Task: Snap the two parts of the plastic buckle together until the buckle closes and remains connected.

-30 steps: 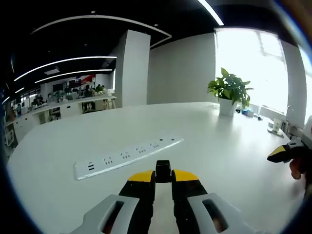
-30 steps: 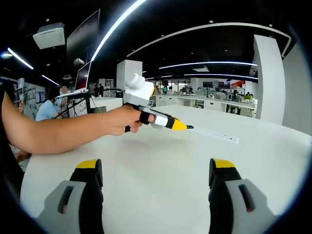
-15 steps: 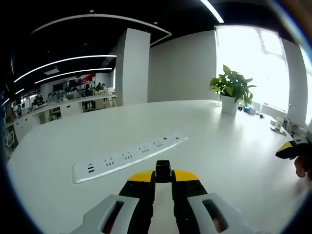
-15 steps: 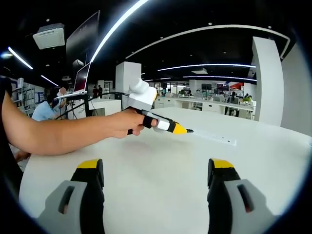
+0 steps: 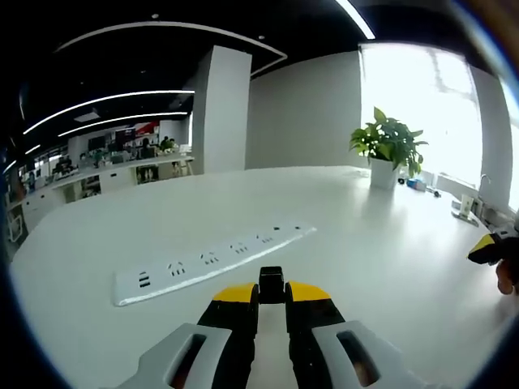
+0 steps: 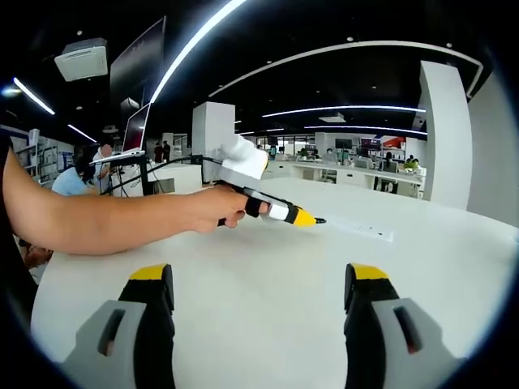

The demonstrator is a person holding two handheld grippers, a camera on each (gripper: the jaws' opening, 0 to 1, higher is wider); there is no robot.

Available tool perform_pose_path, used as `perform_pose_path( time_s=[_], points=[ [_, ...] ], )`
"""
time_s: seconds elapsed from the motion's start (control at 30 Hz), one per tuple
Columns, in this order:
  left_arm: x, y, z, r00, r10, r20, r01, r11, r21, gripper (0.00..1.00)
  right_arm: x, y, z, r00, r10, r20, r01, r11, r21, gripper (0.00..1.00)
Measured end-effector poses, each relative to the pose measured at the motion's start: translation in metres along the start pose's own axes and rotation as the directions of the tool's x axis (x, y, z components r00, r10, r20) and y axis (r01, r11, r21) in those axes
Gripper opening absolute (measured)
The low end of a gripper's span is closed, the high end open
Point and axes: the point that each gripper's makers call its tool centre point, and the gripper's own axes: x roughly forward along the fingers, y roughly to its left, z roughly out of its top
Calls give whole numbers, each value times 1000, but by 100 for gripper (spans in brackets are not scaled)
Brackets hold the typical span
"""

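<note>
Just short of the power strip, the left gripper pinches a small black buckle part, jaws nearly closed. Right gripper gapes wide, empty. Likely light, stiff plastic; grip its flat sides.

Left gripper closed, right gripper wide open.
In the left gripper view, the left gripper has its yellow-tipped jaws drawn together on a small black part. In the right gripper view, the right gripper has its jaws far apart with nothing between them; a bare forearm reaches in from the left, its hand wrapped around the left gripper's handle.
</note>
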Motion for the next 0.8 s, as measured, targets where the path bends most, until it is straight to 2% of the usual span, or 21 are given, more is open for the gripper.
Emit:
perform_pose_path(
  time_s=[0.47, 0.6, 0.8],
  points=[
    [2, 7, -2, 1000, 25, -9, -25, 1000, -3, 11, 1, 1, 0, 1000, 1, -1, -1, 1000, -2, 88],
    [3, 7, -1, 999, 46, -3, -45, 998, 32, 11, 1, -2, -2, 1000, -13, -12, 13, 1000, 1, 89],
    [7, 4, -6, 999, 31, -18, -31, 999, 30, 11, 1, -10, -1, 998, -66, -5, 66, 998, -2, 100]
  ],
)
